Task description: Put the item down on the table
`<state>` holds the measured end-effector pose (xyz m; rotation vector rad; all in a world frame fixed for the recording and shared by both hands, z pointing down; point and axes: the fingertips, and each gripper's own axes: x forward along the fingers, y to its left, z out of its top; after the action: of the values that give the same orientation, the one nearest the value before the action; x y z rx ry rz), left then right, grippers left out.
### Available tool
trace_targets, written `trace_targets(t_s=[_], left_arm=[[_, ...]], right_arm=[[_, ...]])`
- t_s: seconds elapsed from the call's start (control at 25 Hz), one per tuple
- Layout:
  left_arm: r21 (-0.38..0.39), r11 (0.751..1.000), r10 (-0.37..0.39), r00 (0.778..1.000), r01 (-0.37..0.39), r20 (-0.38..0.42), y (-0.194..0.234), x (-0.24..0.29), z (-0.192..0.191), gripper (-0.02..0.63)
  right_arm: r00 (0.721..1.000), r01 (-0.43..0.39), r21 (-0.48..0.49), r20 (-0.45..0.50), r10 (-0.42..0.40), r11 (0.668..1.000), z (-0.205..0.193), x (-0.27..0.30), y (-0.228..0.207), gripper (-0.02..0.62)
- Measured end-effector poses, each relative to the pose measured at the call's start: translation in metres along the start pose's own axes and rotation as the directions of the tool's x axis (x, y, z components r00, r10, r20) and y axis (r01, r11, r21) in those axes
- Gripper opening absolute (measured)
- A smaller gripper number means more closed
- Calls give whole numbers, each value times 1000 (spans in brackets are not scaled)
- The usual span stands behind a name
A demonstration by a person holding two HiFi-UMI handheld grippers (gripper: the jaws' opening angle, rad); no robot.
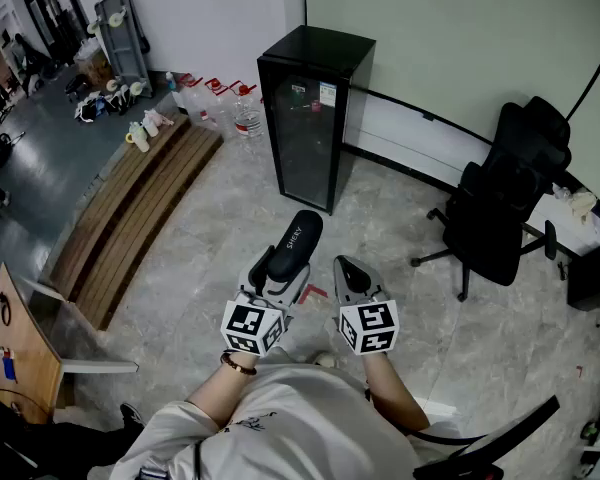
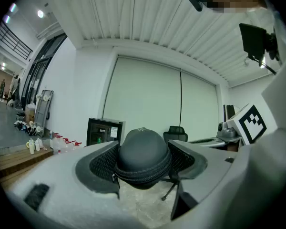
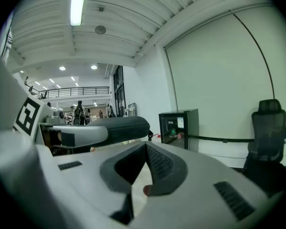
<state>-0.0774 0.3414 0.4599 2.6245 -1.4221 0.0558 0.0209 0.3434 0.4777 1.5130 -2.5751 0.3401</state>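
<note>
A black zippered oblong case (image 1: 293, 241) with small white lettering sticks forward out of my left gripper (image 1: 276, 273), held in the air above the floor. In the left gripper view the case (image 2: 143, 155) fills the gap, and both ribbed pads (image 2: 102, 165) press on its sides with the jaws wide. My right gripper (image 1: 348, 271) is level with it on the right, its jaws shut with nothing between them. In the right gripper view the pads (image 3: 158, 163) meet, and the case (image 3: 120, 128) shows to the left.
A black glass-door cabinet (image 1: 312, 108) stands ahead on the stone floor. A black office chair (image 1: 508, 208) is at the right. Wooden steps (image 1: 130, 208) and water jugs (image 1: 232, 103) lie at the left. A wooden tabletop (image 1: 20, 353) shows at the lower left.
</note>
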Motion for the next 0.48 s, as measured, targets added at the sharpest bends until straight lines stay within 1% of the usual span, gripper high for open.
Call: trace_targets(t_s=[0.24,0.36,0.48], left_arm=[[5,1000,17,1000,-17,17,7,39,3,333],[16,1000,10,1000,-10,26,18,68,8,333],[2,1000,3,1000,-3,30,38,102,4,333]], right_arm=[[1000,3,-22,12,-3,1000,10,18,-36,2],[1000,8,-27,4,-8,1000,15,39,-55,2],[1000,15,-28,1,-15,1000,15,70,-74,2]])
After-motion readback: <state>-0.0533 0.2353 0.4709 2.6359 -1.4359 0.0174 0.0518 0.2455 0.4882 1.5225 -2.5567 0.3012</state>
